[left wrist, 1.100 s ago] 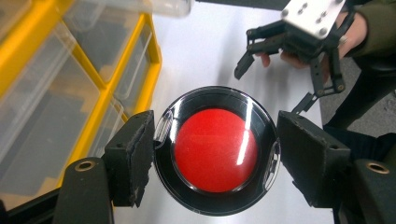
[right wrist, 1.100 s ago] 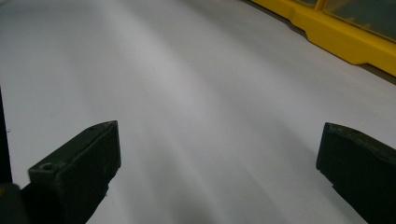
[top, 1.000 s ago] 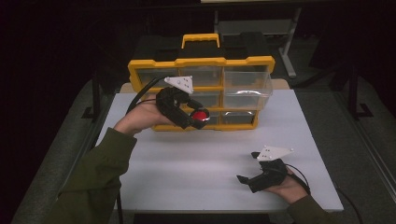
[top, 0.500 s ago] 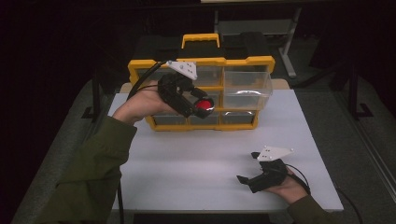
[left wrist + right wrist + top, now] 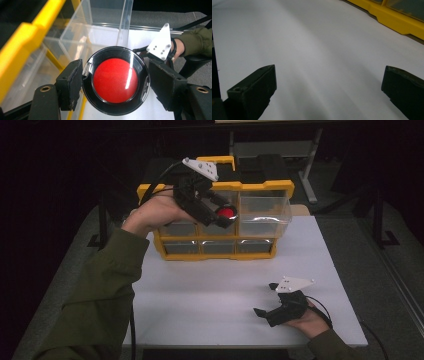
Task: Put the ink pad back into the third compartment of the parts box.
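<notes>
Left hand-held gripper [image 5: 226, 216] clamped round red-topped black disc [image 5: 115, 80], held off table, in front of yellow drawer cabinet [image 5: 260, 185] at far edge. Pulled-out clear drawer [image 5: 265, 210] just right of disc, probably target. Right hand-held gripper [image 5: 266, 311] open, empty, near front-right corner.

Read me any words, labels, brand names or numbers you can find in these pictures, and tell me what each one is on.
There is no readable text.
Red and black round case, clamped in the left gripper: plain, no print.
Yellow drawer organizer: no label or brand can be made out on frame or clear drawers.
Grey plate on the right gripper: holes, no marking.
White table: blank.
</notes>
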Motion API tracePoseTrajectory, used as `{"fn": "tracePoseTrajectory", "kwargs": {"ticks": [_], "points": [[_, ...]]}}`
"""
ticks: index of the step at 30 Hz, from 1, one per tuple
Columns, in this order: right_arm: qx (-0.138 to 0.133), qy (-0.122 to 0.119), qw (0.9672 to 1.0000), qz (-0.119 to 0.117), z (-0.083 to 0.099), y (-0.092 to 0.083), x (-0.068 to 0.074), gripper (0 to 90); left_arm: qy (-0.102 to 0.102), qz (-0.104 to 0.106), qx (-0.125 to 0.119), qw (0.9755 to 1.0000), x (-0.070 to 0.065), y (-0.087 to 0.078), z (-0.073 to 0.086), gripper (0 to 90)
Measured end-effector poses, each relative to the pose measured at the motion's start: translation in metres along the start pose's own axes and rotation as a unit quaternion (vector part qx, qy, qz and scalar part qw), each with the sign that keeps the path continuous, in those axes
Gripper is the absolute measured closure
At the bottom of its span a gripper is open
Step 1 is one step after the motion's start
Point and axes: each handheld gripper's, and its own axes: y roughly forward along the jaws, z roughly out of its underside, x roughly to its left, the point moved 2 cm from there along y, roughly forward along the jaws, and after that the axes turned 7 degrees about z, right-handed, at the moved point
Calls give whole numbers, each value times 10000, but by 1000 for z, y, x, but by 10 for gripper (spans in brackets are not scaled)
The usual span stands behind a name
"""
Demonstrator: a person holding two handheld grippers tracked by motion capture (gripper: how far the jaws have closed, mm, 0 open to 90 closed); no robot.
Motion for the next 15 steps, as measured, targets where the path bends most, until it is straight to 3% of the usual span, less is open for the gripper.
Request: {"fn": "tracePoseTrajectory", "kwargs": {"ticks": [7, 15], "points": [[-12, -4, 10000, -10, 0, 0, 0, 0, 23, -14, -80, 10000, 5, -2, -23, 298], [-17, -30, 10000, -16, 0, 0, 1, 0, 73, -2, -73, 9999, 13, 7, -48, 298]]}}
